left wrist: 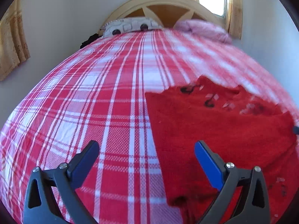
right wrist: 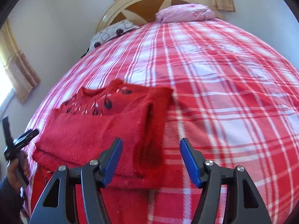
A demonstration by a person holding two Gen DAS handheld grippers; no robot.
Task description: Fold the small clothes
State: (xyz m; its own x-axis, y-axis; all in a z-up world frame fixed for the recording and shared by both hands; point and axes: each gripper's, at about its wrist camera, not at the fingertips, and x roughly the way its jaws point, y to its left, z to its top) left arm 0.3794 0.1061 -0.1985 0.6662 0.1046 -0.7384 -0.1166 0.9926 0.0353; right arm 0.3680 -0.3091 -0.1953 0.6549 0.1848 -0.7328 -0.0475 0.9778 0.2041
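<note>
1. Right wrist view: the right gripper (right wrist: 150, 160) hangs over the bed with its blue-padded jaws apart and nothing between them; the left pad sits above the near right corner of the red sweater (right wrist: 104, 128).
2. From that gripper, the sweater spreads toward 10 o'clock – flat on the red plaid bedspread (right wrist: 224, 93), one sleeve folded in along its right side, dark beaded trim around the neckline at the far end.
3. At 9 o'clock in the same view, a hand (right wrist: 15, 169) holds the other tool at the sweater's left edge.
4. Left wrist view: the left gripper (left wrist: 146, 160) also has its jaws spread and empty, the right pad over the sweater's left edge – the left pad over bare bedspread.
5. At 12 o'clock, a patterned pillow (left wrist: 129, 27) and a pink pillow (left wrist: 203, 29) lie against the wooden headboard (left wrist: 168, 1).
</note>
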